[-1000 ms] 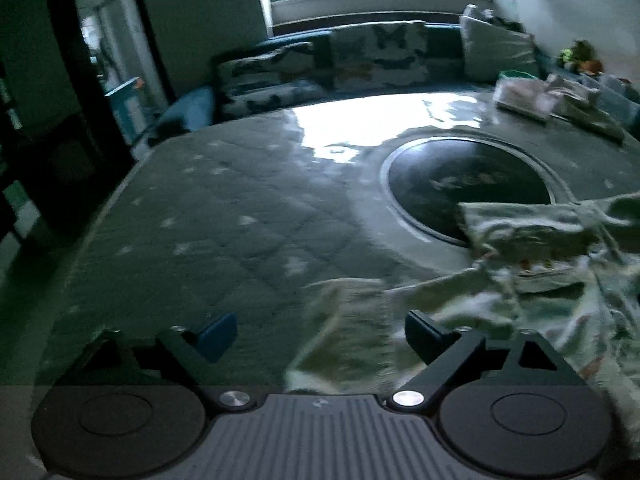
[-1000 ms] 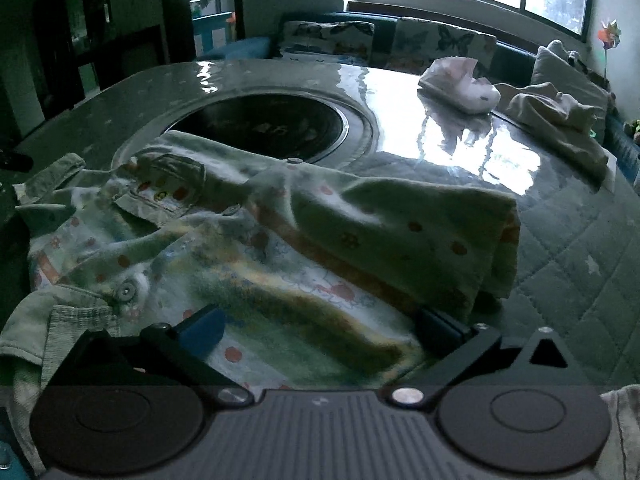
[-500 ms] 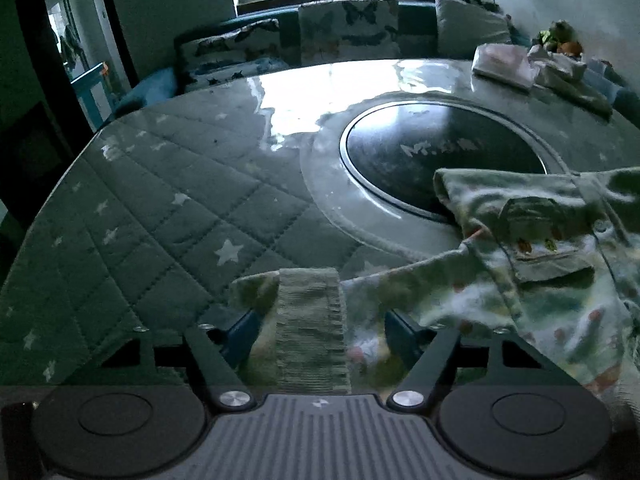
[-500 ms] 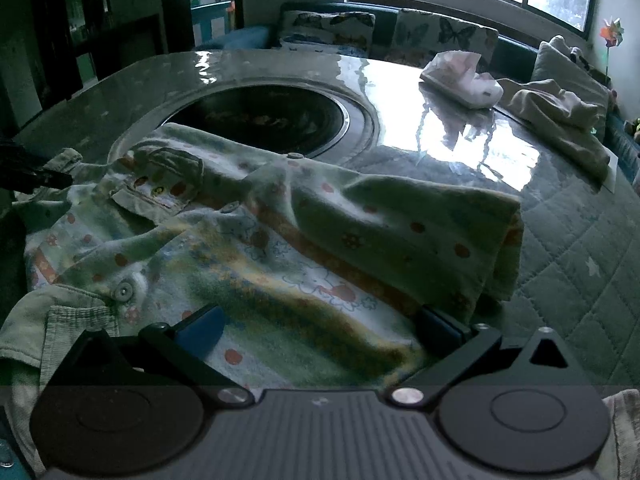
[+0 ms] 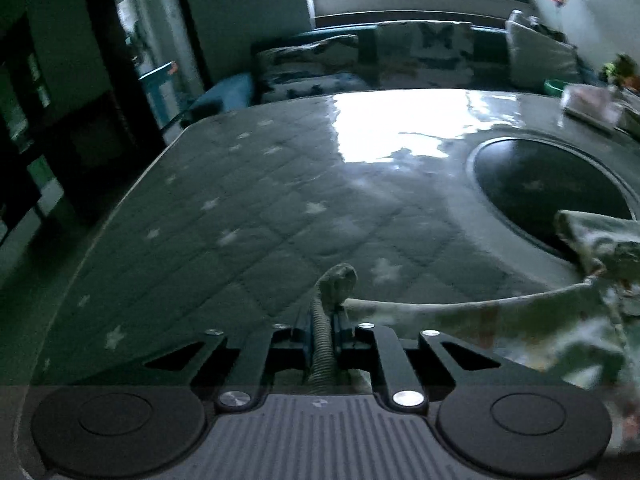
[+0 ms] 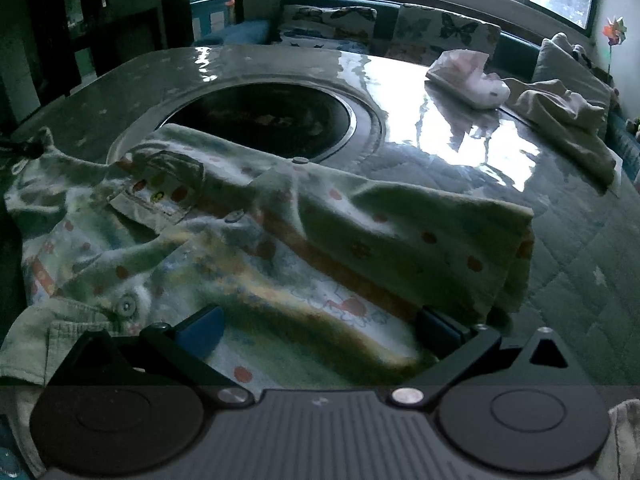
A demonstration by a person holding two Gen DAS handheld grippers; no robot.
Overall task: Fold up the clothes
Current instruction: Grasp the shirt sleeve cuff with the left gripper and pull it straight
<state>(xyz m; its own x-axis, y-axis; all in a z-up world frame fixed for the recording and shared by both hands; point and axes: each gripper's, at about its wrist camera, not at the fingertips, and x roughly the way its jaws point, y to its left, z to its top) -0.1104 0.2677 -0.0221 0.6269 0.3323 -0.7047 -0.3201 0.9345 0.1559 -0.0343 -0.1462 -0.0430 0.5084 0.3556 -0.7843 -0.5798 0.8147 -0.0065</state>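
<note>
A pale green child's shirt (image 6: 360, 220) with orange dots, a chest pocket and buttons lies crumpled on the quilted table cover (image 5: 240, 220). In the left wrist view my left gripper (image 5: 323, 320) is closing, its pads pressing on the ribbed sleeve cuff (image 5: 336, 284), which pokes up between the tips. The sleeve (image 5: 500, 328) stretches away to the right. My right gripper (image 6: 320, 328) hovers open over the shirt's near hem, fingers spread wide apart, with fabric lying below them.
A dark round inset (image 6: 264, 116) sits in the table's middle, partly under the shirt. A pink-white cloth (image 6: 468, 80) and a beige garment (image 6: 560, 116) lie at the far right. A sofa with butterfly cushions (image 6: 400, 28) stands behind. The table's left edge (image 5: 132, 192) drops off.
My left gripper has gone from open beside the cuff to shut on it, and the view has swung left with the sleeve drawn out. The right gripper has stayed put.
</note>
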